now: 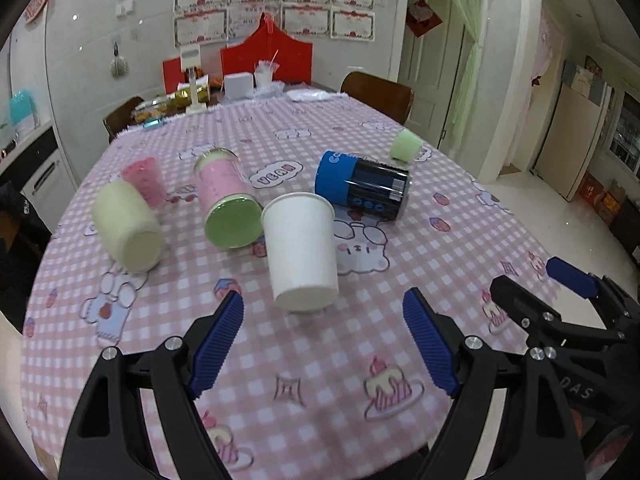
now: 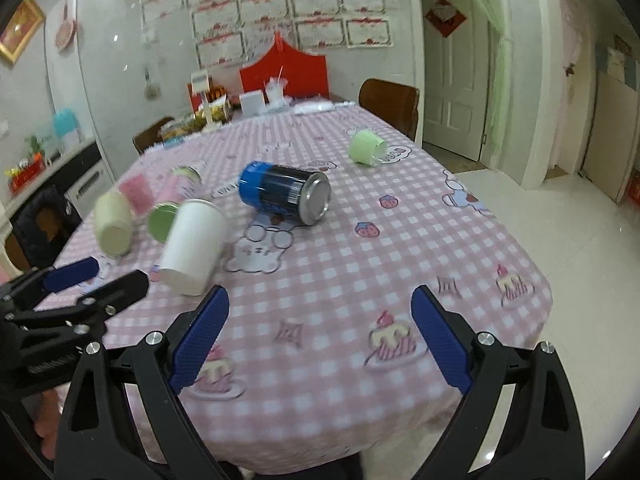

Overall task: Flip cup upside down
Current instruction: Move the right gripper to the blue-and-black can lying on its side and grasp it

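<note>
- The paper cup (image 1: 302,252) stands on the bench (image 1: 360,360), on a pink checked cloth. Its wide mouth is up and its narrow base is down.
- The left tongs (image 1: 323,342) are spread wide and hold nothing. The cup is just in front of them, between the lines of the two pads (image 1: 218,344), and does not touch them.
- The right tongs (image 2: 320,334) are also spread and empty. They are over the near edge of the bench, to the right of the cup (image 2: 195,246).
- In the right wrist view the left tongs (image 2: 68,280) show at the left edge, near the cup.
- Behind the cup lie a pink bottle (image 1: 228,200) with a green bottom, and a blue can (image 1: 362,186) on its side.
- To the left lies a pale yellow cup (image 1: 126,226), and a pink cup (image 1: 144,182) is behind it.
- A small green cup (image 1: 406,145) lies far at the right, well apart from the others.
</note>
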### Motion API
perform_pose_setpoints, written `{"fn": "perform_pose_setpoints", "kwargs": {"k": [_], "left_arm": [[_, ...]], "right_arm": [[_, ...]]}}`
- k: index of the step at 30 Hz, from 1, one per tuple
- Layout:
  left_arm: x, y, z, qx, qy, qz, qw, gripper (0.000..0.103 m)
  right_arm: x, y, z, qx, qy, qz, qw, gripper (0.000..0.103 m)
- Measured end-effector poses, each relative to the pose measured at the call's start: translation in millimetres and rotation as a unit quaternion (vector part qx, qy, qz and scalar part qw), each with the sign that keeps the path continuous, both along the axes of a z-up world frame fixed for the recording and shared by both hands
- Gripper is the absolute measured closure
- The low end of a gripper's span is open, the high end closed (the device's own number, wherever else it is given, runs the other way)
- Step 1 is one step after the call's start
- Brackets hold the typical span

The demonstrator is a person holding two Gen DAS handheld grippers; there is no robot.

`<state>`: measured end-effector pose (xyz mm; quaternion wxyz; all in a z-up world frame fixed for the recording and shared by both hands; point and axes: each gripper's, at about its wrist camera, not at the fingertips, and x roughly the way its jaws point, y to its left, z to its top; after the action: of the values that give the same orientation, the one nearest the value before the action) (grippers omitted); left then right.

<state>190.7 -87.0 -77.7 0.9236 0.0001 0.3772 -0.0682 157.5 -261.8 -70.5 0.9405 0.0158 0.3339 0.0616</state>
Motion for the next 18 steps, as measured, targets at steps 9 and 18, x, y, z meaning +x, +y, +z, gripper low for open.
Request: {"fn": "perform_pose_setpoints", "kwargs": {"k": [9,18], "left_arm": [[64,2,-11,-0.029,0.031,0.019,0.9989,0.022],[102,18,-9,-0.04,0.042,0.058,0.9966,0.022]], "right_arm": [[94,4,-5,-0.019,0.053,0.122,0.991,0.014],[170,46,-12,-0.103,0.1,0.224,0.964,0.014]]}}
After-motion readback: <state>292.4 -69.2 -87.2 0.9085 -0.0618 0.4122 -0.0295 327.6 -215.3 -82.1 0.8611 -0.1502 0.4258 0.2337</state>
